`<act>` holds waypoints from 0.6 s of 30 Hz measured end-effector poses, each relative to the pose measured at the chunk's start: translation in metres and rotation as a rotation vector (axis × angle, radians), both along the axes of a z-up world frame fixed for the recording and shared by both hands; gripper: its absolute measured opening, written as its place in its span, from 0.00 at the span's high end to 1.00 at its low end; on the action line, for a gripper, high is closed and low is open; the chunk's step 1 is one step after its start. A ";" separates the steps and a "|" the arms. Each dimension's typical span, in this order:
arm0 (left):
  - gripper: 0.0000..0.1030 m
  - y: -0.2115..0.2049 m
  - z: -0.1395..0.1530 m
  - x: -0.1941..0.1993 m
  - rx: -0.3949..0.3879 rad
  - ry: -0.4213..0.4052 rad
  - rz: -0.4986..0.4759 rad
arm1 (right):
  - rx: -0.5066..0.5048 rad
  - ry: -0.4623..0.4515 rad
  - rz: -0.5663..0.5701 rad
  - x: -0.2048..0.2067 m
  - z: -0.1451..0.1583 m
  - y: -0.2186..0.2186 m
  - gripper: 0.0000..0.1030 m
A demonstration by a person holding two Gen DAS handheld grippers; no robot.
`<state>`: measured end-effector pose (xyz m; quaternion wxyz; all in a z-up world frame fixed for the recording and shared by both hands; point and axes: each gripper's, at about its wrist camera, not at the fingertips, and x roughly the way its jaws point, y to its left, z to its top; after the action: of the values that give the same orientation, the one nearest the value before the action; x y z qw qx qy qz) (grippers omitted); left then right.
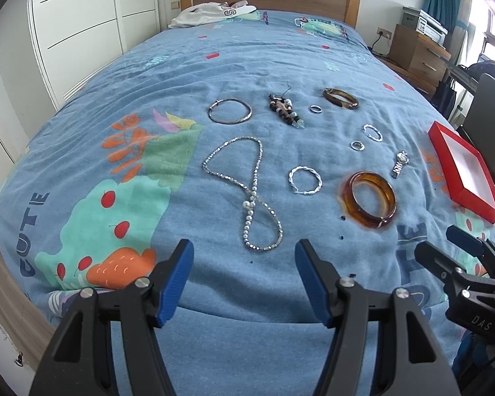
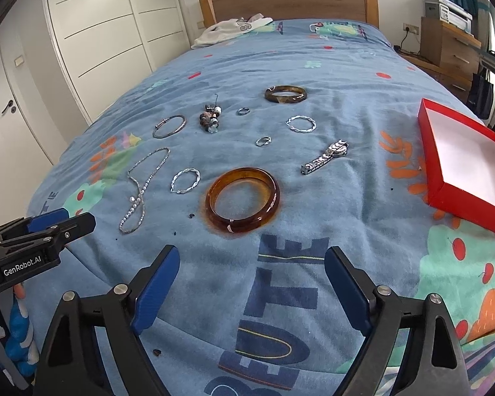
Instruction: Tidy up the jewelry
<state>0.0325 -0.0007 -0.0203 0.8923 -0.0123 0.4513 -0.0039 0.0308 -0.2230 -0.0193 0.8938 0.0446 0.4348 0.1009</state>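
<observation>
Blue-padded grippers [image 2: 252, 283] agape, angled bedward [image 2: 313, 66]

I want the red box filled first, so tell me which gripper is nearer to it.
Right. The right gripper hovers open over the blanket with the red box just off to its right; the left gripper is farther left, near the necklace.

Jewelry spread on a blue patterned bedspread [image 2: 330, 76]

An amber bangle [image 2: 242, 198], watch [image 2: 326, 157], bead necklace [image 2: 142, 186], twisted silver bracelets [image 2: 185, 181], small rings [image 2: 263, 141], a dark bangle [image 2: 285, 94] and a thin hoop [image 2: 169, 126] lie apart; an open red box [image 2: 468, 165] sits at the right, white clothing [image 2: 234, 28] by the headboard.
</observation>
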 end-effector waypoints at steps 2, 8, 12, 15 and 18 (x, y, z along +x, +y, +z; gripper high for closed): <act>0.40 -0.001 -0.001 0.001 0.002 0.005 0.002 | 0.010 -0.001 0.002 0.002 -0.001 -0.003 0.16; 0.40 -0.004 -0.004 0.005 0.007 0.016 0.000 | 0.035 0.003 -0.007 0.005 -0.004 -0.012 0.20; 0.41 -0.007 -0.004 0.007 0.008 0.015 -0.007 | 0.049 0.006 -0.017 0.007 -0.006 -0.020 0.24; 0.41 -0.012 -0.003 0.010 0.003 0.009 -0.020 | 0.056 0.008 -0.019 0.011 -0.006 -0.025 0.29; 0.41 -0.016 -0.003 0.017 -0.018 0.007 -0.044 | 0.070 0.015 -0.015 0.018 -0.006 -0.030 0.37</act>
<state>0.0490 -0.0171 -0.0229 0.8903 -0.0107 0.4545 -0.0276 0.0489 -0.2530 -0.0257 0.8892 0.0796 0.4372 0.1091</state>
